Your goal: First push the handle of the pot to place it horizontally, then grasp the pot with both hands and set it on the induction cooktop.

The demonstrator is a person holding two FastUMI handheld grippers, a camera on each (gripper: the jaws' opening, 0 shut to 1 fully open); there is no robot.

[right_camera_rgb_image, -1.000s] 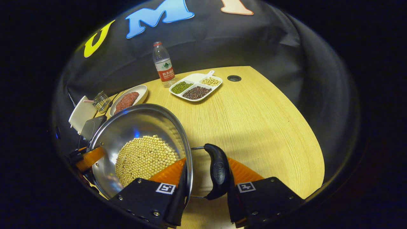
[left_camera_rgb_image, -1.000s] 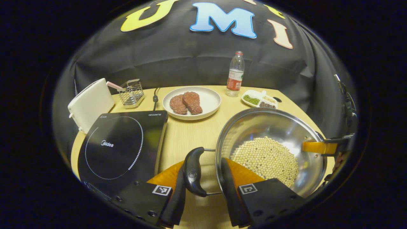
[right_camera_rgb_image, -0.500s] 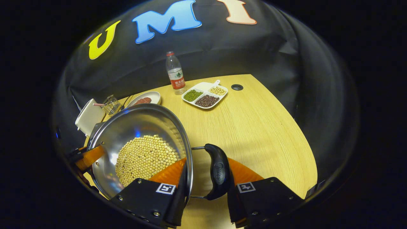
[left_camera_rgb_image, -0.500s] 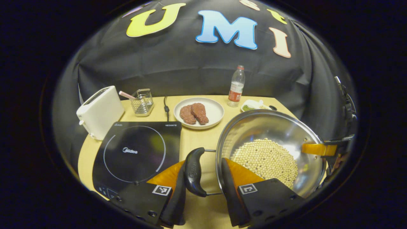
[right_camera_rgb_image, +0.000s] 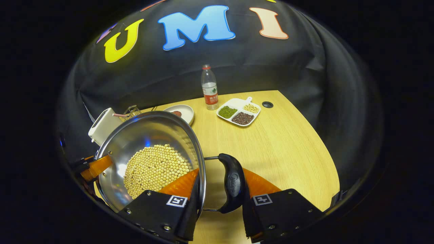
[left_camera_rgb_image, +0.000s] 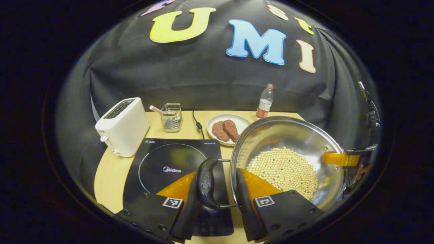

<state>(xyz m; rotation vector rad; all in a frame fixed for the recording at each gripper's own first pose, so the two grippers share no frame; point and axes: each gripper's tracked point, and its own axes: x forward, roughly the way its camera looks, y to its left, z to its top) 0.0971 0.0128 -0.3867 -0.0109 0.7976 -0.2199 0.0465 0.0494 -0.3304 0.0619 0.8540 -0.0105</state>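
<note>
Stainless steel pot (left_camera_rgb_image: pixel 288 142), shiny and holding pale round beans (left_camera_rgb_image: pixel 283 169), hangs just right of the induction cooktop (left_camera_rgb_image: pixel 169 166), above the table (right_camera_rgb_image: pixel 271 142). Left gripper (left_camera_rgb_image: pixel 215 195) clamps its black side handle (left_camera_rgb_image: pixel 205 183) against the rim; right gripper (right_camera_rgb_image: pixel 220 196) clamps the opposite handle (right_camera_rgb_image: pixel 232 183) likewise. Pot's underside is hidden; the plate (left_camera_rgb_image: pixel 222 118) behind it is partly covered

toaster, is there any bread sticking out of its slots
No, in the left gripper view the white toaster beside the induction cooktop has dark slots on top with nothing poking out.
</note>
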